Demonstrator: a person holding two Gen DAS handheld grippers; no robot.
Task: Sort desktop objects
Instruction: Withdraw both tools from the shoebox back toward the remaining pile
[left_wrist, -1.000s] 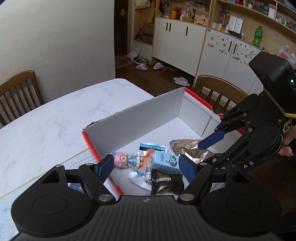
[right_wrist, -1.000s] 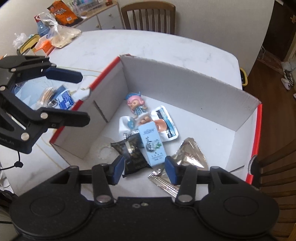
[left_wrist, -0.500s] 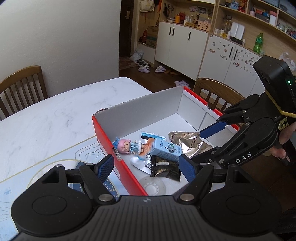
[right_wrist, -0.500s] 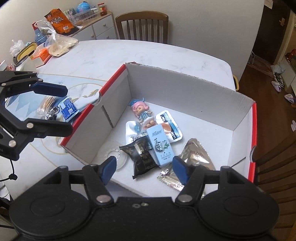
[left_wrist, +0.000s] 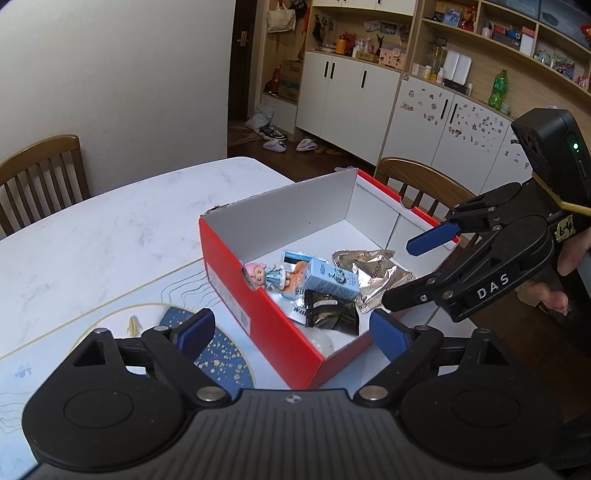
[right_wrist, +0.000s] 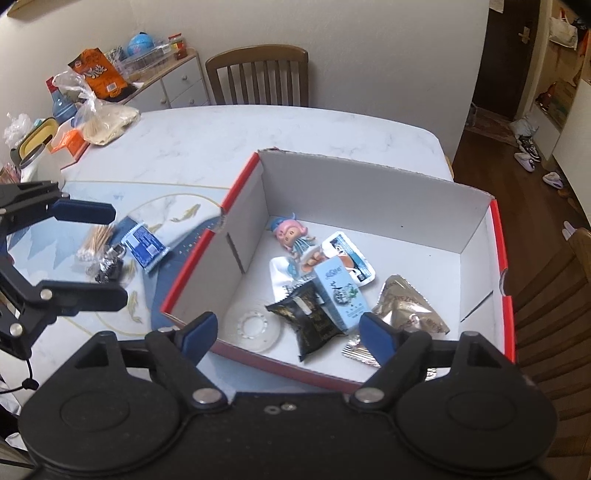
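Observation:
A red box (left_wrist: 258, 325) (right_wrist: 502, 251) with white inside sits on the marble table. In it lie a pink-haired doll (right_wrist: 290, 234) (left_wrist: 258, 275), a light blue carton (right_wrist: 341, 291) (left_wrist: 330, 282), a black packet (right_wrist: 314, 321) (left_wrist: 330, 312), a silver foil bag (right_wrist: 410, 310) (left_wrist: 373, 269), a white sachet and a clear tape roll (right_wrist: 253, 326). Left of the box lie a blue wrapper (right_wrist: 144, 247), cotton swabs (right_wrist: 94, 242) and binder clips (right_wrist: 109, 267). My left gripper (left_wrist: 291, 332) (right_wrist: 99, 254) is open above those loose items. My right gripper (right_wrist: 286, 332) (left_wrist: 410, 269) is open over the box's near edge, empty.
Wooden chairs (right_wrist: 258, 77) (left_wrist: 417, 184) stand around the table. Bags, a snack pack and containers (right_wrist: 92, 96) crowd the far left corner. A hand (left_wrist: 554, 291) holds the right gripper's handle. Cabinets and shelves fill the room behind.
Both grippers have pulled back and up from the box, the left one moving out to the table left of the box. The box contents have not moved.

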